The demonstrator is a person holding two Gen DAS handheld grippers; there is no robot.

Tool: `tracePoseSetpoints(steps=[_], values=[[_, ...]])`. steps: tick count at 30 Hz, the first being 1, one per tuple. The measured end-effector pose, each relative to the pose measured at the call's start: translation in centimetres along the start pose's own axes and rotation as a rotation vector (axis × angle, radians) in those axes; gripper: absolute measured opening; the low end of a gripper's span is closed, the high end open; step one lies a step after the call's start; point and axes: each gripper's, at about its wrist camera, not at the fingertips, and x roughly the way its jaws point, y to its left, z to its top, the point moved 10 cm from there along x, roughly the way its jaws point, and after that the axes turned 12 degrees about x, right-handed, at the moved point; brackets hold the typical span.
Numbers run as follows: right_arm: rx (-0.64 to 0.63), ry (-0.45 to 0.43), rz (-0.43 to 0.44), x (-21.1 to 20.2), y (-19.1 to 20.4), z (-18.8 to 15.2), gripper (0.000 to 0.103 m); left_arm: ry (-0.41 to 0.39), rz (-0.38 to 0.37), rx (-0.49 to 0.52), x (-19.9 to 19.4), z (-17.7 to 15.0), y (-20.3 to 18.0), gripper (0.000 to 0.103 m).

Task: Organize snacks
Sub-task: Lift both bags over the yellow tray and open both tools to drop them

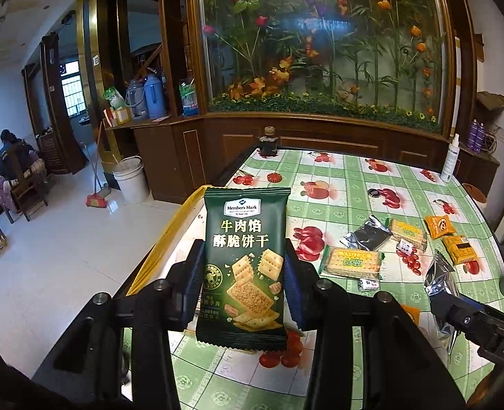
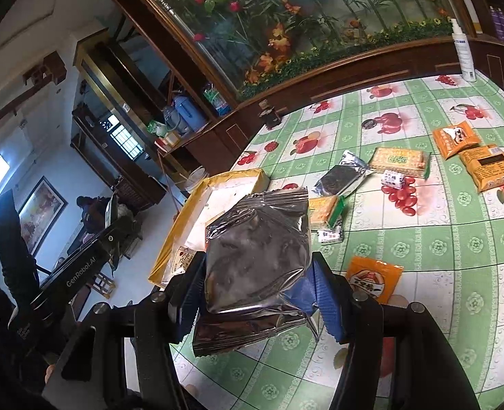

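Both grippers are loaded, and what matters next is where the tray (image 2: 197, 205) lies from each packet. The left gripper (image 1: 241, 287) is clamped on a green cracker pack (image 1: 245, 266), held upright with its long axis running away from the camera, clear of the worktop (image 1: 354, 184). The right gripper (image 2: 258, 294) pinches a silver pack (image 2: 258, 249) by its sides, also lifted, its crimped end pointing forward. The tray, a shallow one with a yellow rim, sits at the worktop's left edge: just ahead and left of the silver pack in the right view, and directly behind and left of the green pack in the left view. The left gripper looks the nearer to it; the right would have to cross leftward past the other tool, so the risk, as I judge it, is the two colliding over the tray. Right of the tray, loose on the green checked oilcloth with fruit prints, lie more snacks: a black-and-silver pack (image 2: 342, 176), yellow cracker packs (image 2: 400, 160), small wrapped sweets and orange sachets (image 2: 457, 140). Further right of the tray stands a white spray bottle (image 2: 463, 51); beyond it, a dark jar (image 1: 268, 141) at the far edge, then a wooden cabinet with artificial flowers behind glass. Left of the tray is pale tiled floor with a bucket (image 1: 130, 179), a broom and a seated person.
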Motion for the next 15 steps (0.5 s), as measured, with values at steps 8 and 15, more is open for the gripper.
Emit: tracePoseSetpoints(steps=[8, 15], values=[[-0.018, 0.046, 0.016, 2.5, 1.3, -0.3, 0.061, 0.030, 0.028, -0.019, 2.0, -0.5, 1.6, 0.041], [-0.044, 0.089, 0.037, 5.1, 3.0, -0.2, 0.060, 0.057, 0.052, -0.044, 3.7, -0.9, 3.3, 0.041]])
